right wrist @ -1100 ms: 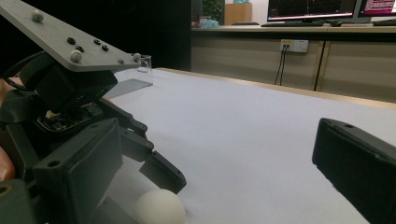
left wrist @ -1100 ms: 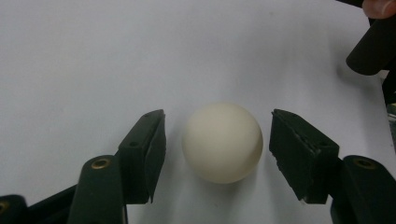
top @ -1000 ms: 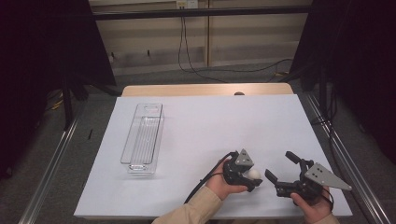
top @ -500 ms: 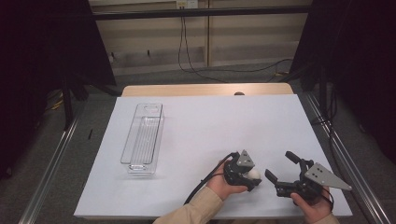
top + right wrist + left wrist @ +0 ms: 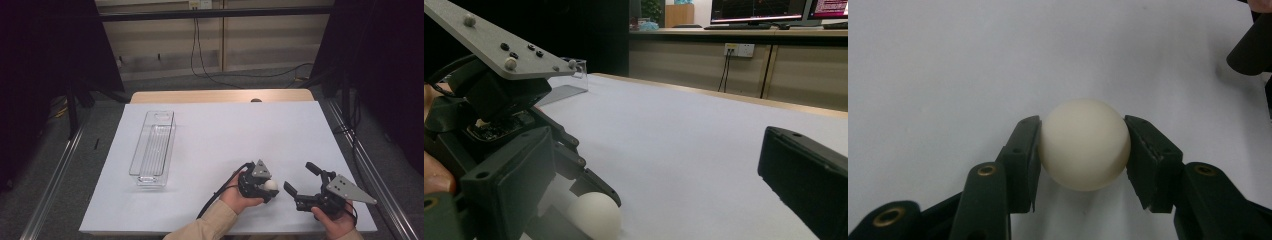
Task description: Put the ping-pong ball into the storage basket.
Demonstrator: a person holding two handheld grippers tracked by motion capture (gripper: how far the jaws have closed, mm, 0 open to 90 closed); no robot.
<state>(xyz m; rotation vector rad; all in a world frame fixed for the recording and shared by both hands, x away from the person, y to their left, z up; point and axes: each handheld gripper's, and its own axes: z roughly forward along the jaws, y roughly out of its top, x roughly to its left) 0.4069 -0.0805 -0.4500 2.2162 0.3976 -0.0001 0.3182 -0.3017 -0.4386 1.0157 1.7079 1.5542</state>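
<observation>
A cream-white ball (image 5: 1084,145) rests on the white table (image 5: 225,130) near its front edge. My left gripper (image 5: 1083,150) has just been closing, and both pads now press the ball's sides. From above, the left gripper (image 5: 270,187) sits in a sleeved hand with the ball (image 5: 270,185) at its tip. To its right, my right gripper (image 5: 299,176) stands open with nothing between its jaws, pointing left toward the ball. In the right gripper view the ball (image 5: 596,215) lies low at the left, under the left gripper (image 5: 499,100).
A long clear plastic tray (image 5: 152,147) lies lengthwise at the left of the table, empty. A wooden strip (image 5: 220,96) borders the far edge. Metal rails run along both sides, and cables hang at the back.
The left jaws have drawn in onto the ball. Neither hand has shifted, and the right gripper stays open.
</observation>
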